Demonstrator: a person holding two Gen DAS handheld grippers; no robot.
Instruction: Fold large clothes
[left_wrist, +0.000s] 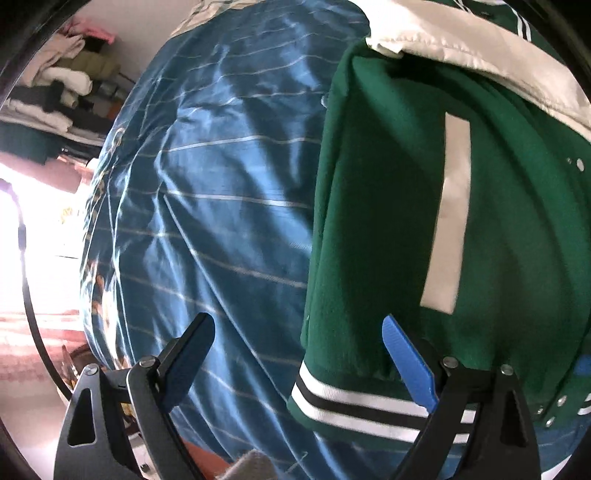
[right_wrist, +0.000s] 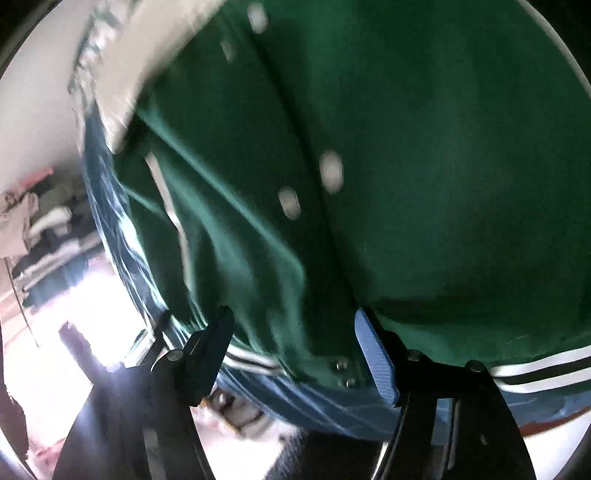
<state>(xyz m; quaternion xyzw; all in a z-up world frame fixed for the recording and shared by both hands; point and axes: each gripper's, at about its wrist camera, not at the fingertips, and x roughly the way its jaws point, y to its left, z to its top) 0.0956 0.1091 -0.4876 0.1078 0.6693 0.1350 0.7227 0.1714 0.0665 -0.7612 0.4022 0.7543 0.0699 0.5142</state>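
A green varsity jacket with a white sleeve, a white pocket strip and a black-and-white striped hem lies on a blue striped bedcover. My left gripper stands open just above the jacket's left hem corner. One finger is over the bedcover and the blue-padded finger is over the green cloth. In the right wrist view, the jacket's snap-button front fills the picture. My right gripper is open, its fingers astride the front edge near the hem snaps, with no pad visibly pressing on it.
The bedcover's edge falls away at the left. Beyond it a shelf holds piled clothes, next to a bright window glare. A dark furry thing shows below the bed edge in the right wrist view.
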